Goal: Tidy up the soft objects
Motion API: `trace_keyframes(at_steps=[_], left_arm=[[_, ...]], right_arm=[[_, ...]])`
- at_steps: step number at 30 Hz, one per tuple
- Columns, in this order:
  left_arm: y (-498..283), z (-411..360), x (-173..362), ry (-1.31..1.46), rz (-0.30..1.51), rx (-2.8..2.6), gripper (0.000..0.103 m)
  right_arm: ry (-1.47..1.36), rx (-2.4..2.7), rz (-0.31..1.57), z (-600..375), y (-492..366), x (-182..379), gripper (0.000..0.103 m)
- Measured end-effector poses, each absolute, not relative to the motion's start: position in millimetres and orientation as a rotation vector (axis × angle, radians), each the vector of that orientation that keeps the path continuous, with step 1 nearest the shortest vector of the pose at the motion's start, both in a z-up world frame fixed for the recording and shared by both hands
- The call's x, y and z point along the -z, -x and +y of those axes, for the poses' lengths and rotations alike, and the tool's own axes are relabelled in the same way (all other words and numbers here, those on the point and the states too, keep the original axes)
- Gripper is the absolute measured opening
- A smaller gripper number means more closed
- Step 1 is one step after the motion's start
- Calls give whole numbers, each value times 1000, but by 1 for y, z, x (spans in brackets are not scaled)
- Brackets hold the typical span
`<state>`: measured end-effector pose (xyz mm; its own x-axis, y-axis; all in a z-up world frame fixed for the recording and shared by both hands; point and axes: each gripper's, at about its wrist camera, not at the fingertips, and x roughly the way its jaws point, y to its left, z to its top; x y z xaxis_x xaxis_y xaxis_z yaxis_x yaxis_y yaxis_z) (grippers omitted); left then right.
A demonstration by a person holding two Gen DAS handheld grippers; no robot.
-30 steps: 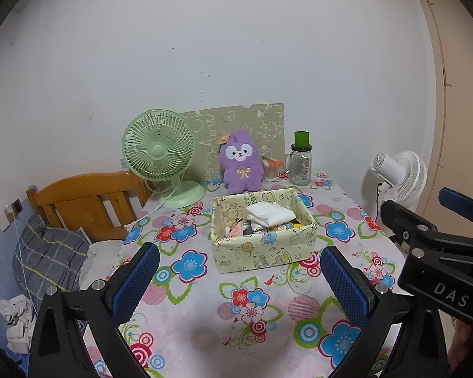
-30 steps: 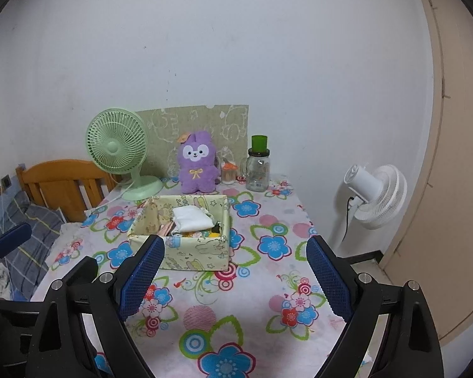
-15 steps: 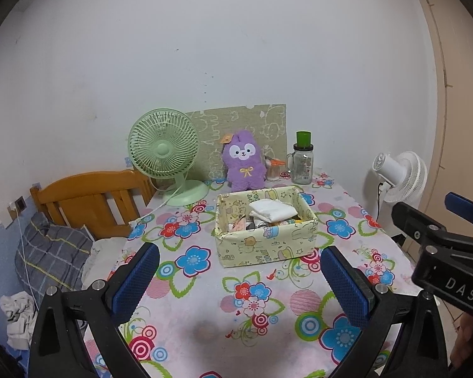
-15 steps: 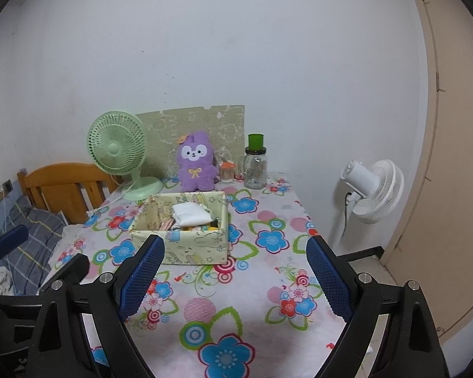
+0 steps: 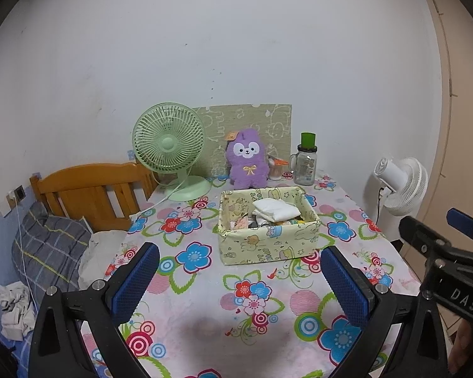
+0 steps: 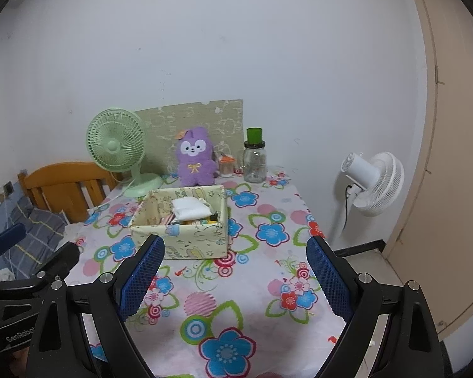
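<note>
A pale yellow fabric box [image 5: 269, 242] [image 6: 186, 239] stands on the flowered tablecloth. It holds a folded white cloth [image 5: 276, 209] [image 6: 190, 208] on top of several small soft items. A purple plush toy [image 5: 247, 163] [image 6: 195, 157] sits upright behind the box. My left gripper [image 5: 239, 283] is open and empty, above the near part of the table, short of the box. My right gripper [image 6: 235, 277] is open and empty, to the right of the left one and also short of the box.
A green desk fan [image 5: 170, 148] stands at the back left and a glass jar with a green lid [image 5: 306, 160] at the back right. A white floor fan [image 5: 400, 186] stands beside the table's right edge. A wooden headboard [image 5: 91, 189] and bedding lie left.
Both grippers have drawn back and risen a little from the box, which now looks smaller and farther. Both stay open and empty.
</note>
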<state>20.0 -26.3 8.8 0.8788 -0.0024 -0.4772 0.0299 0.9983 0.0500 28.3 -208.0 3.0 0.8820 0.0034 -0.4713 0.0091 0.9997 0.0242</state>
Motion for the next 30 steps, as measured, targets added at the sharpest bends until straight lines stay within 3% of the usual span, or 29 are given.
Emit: trace_keyframes(at_steps=[30], left_arm=[[-16, -18, -13, -12, 485, 28, 103]], right_arm=[[0, -9, 473, -200, -24, -4, 93]])
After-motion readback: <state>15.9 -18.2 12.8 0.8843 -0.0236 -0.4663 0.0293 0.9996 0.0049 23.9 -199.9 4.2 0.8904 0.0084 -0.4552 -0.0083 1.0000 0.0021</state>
